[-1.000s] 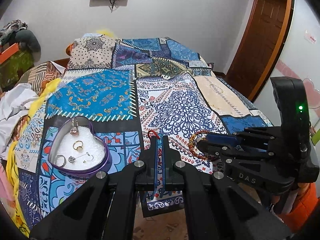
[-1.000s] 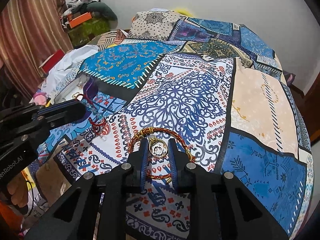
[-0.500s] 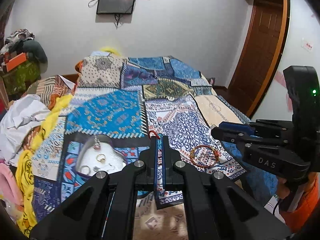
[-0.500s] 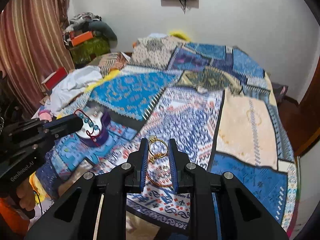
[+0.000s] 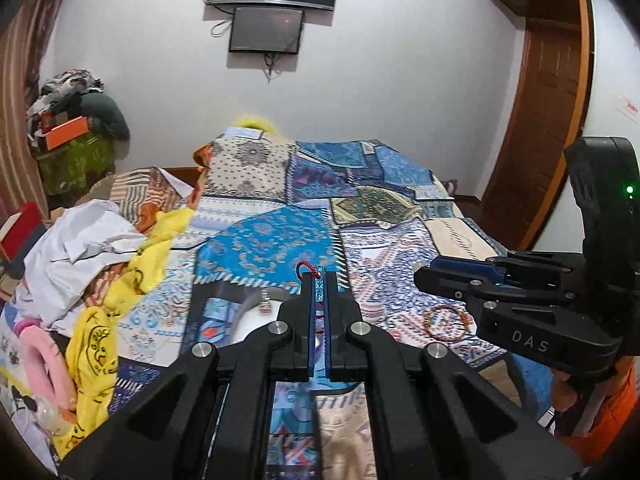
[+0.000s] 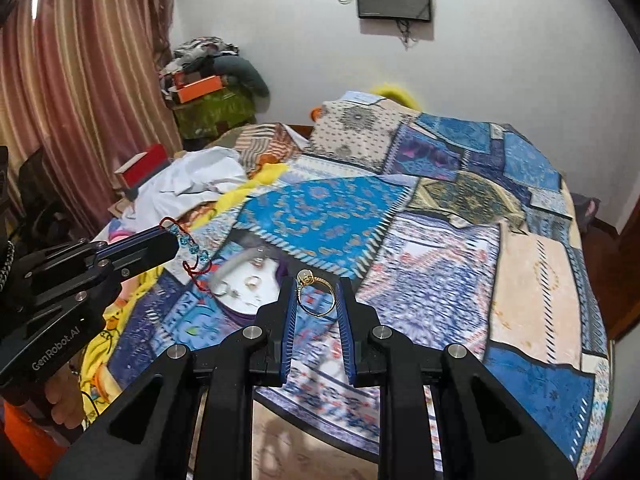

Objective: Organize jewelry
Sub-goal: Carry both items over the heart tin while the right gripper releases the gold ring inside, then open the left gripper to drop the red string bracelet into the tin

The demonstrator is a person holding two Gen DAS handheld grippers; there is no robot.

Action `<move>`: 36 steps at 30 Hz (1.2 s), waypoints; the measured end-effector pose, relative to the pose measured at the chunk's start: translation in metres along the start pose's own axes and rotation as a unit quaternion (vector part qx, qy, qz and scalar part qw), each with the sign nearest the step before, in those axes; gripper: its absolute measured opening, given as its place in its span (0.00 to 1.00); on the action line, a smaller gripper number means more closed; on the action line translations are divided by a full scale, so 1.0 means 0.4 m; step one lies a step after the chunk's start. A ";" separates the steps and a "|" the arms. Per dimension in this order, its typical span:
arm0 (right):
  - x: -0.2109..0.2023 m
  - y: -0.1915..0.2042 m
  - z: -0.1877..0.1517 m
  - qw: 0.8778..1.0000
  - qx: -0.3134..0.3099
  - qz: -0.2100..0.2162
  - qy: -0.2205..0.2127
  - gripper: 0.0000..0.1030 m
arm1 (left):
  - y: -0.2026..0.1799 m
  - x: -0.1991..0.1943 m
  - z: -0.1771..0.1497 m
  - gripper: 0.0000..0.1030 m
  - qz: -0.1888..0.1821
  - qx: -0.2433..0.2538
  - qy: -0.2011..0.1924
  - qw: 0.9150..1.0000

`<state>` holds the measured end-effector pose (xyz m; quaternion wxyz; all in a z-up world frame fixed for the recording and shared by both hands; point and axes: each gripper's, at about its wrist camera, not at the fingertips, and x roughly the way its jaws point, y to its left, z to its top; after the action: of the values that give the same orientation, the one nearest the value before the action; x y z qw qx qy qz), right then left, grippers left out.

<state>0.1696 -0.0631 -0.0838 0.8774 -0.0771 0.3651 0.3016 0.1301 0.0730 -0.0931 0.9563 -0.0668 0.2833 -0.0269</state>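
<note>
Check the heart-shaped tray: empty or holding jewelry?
Holding jewelry. The heart-shaped tray shows a gold ring and small silvery pieces on its white lining; blur hides more.

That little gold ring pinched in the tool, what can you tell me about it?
The gold ring is a thin, shiny band that looks like metal, with a small pale stone setting at its upper left. The right gripper holds it by its sides between blue-lined jaws, tilted, lifted above the patchwork bedspread. Only the jaws appear to touch it; through its hoop the cloth shows.

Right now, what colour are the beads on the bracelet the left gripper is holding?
Light blue beads on the bracelet, strung on red cord, pinched in the left gripper. The right wrist view shows it best.
</note>
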 end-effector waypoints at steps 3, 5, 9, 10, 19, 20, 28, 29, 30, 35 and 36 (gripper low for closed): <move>0.025 0.027 0.010 1.000 -0.007 0.013 0.003 0.17 | 0.030 -0.001 -0.005 0.01 0.010 -0.007 0.000 1.000; 0.037 0.040 0.011 1.000 -0.009 0.019 0.005 0.17 | 0.050 0.003 -0.011 0.01 0.014 -0.013 0.003 1.000; 0.074 0.061 0.015 0.999 -0.013 0.029 0.016 0.17 | 0.085 0.023 -0.026 0.01 0.015 -0.026 0.012 0.999; 0.085 0.065 0.015 0.999 -0.014 0.031 0.019 0.17 | 0.092 0.030 -0.029 0.01 0.015 -0.029 0.015 0.999; 0.177 0.100 0.008 0.997 -0.026 0.040 0.057 0.17 | 0.129 0.103 -0.051 0.01 0.004 -0.041 0.036 0.999; 0.189 0.103 0.005 0.997 -0.027 0.040 0.062 0.17 | 0.130 0.109 -0.052 0.01 0.002 -0.041 0.038 0.998; 0.260 0.110 -0.011 0.994 -0.024 0.042 0.098 0.17 | 0.160 0.178 -0.071 0.01 -0.015 -0.049 0.063 0.997; 0.266 0.110 -0.013 0.994 -0.023 0.043 0.101 0.17 | 0.163 0.185 -0.076 0.01 -0.015 -0.049 0.066 0.996; 0.273 0.109 -0.017 0.993 -0.022 0.044 0.106 0.17 | 0.165 0.194 -0.081 0.01 -0.016 -0.049 0.071 0.996; 0.292 0.117 -0.021 0.992 -0.024 0.044 0.116 0.17 | 0.177 0.216 -0.096 0.01 -0.022 -0.053 0.081 0.995; 0.293 0.119 -0.021 0.992 -0.025 0.044 0.116 0.17 | 0.180 0.220 -0.098 0.01 -0.022 -0.053 0.083 0.995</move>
<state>0.2015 0.0276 -0.1663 0.8127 -0.1174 0.4597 0.3381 0.1835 0.1321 -0.1833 0.9238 -0.1216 0.3610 -0.0382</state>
